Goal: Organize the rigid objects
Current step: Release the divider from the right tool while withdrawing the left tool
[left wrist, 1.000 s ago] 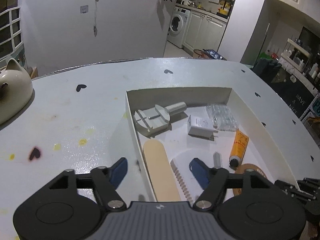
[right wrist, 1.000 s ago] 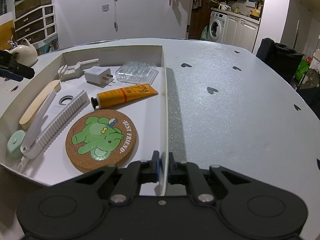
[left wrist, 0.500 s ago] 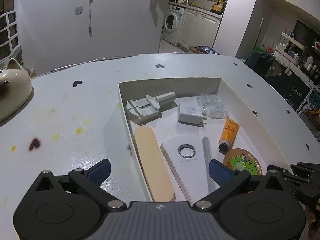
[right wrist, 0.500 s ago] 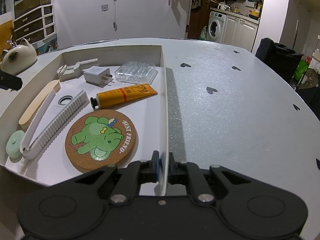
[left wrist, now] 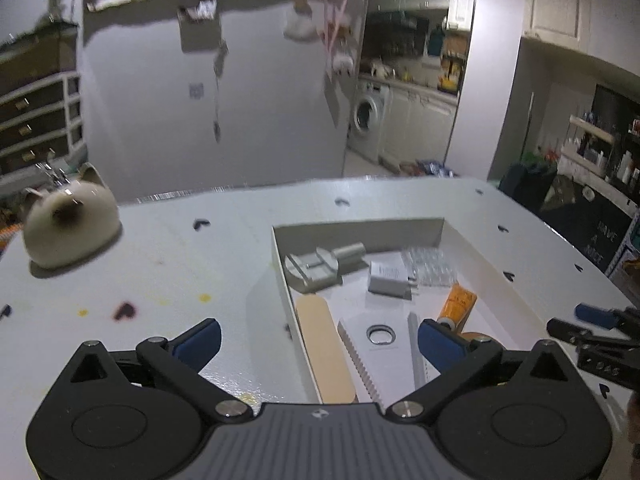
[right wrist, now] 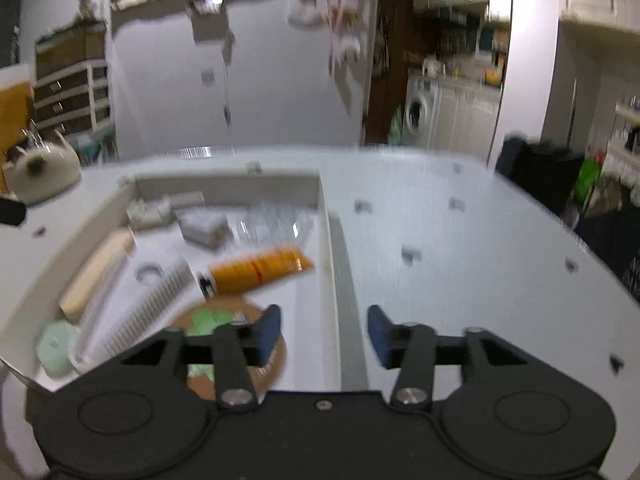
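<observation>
Lying flat, a round cork coaster (right wrist: 236, 344).

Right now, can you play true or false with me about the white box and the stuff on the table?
1. The orange tube lies inside the white box. True.
2. The cat-shaped pot sits inside the box. False: it stands on the table, outside the box.
3. The right hand-held gripper pinches the box wall. False: its jaws are opening, with the wall between them but no pad pressing on it.
4. The left hand-held gripper is wide open and holds nothing. True.
5. A white plug adapter lies in the box. True.
</observation>
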